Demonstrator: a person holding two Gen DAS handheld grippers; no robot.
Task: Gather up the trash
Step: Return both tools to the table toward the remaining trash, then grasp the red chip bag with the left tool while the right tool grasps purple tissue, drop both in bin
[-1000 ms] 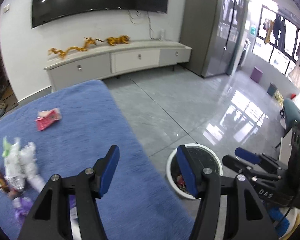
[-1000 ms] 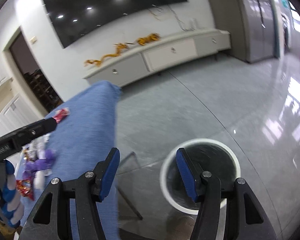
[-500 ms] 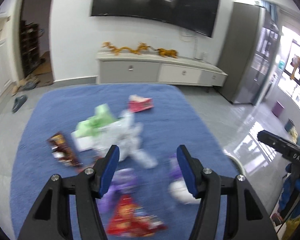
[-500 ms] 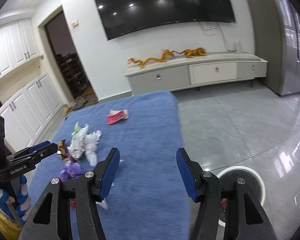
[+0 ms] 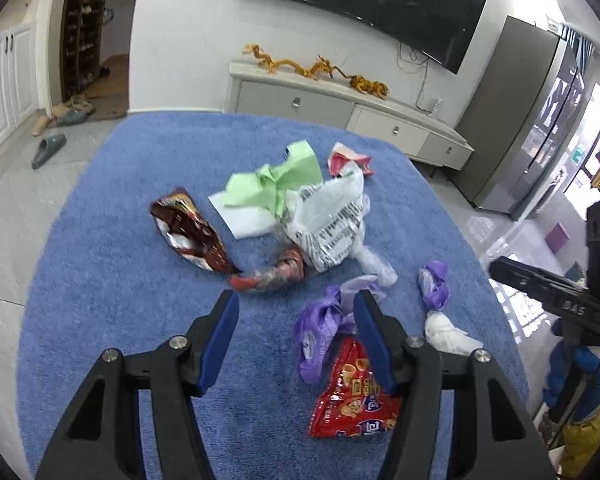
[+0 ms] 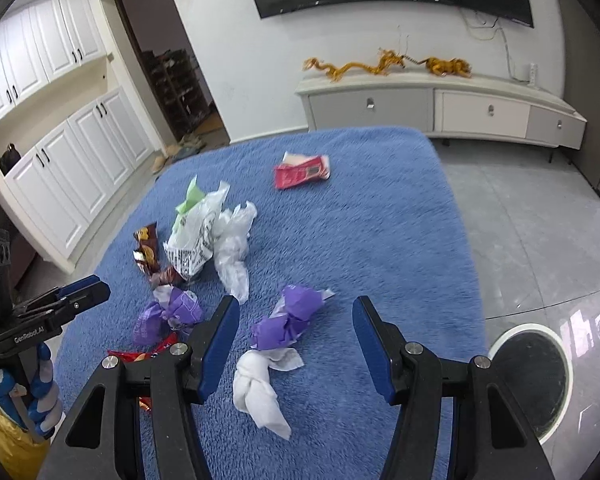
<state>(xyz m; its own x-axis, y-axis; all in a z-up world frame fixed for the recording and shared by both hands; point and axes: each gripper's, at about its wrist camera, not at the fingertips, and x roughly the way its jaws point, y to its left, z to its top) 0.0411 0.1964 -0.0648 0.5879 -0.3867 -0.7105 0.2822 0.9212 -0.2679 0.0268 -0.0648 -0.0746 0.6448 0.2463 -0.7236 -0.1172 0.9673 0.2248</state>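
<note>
Across blue fleece surface, finding trash lying loose: brown wrapper, green paper and printed plastic bag clustering at centre of left view, red snack bag lying at lower centre. Holding left gripper spread wide and empty, hovering just over purple wrapper. Holding right gripper equally wide and empty, framing purple wad, with white tissue just below it in right view. Locating bin on floor at lower right of right view, well apart from litter.

Judging step as approaching for pickup. Recommending:
- centring each piece between pads before closing;
- lowering until nearly brushing fleece;
- pinching bulk, not loose tails;
- avoiding snagging fleece or dragging snack bag along.
</note>
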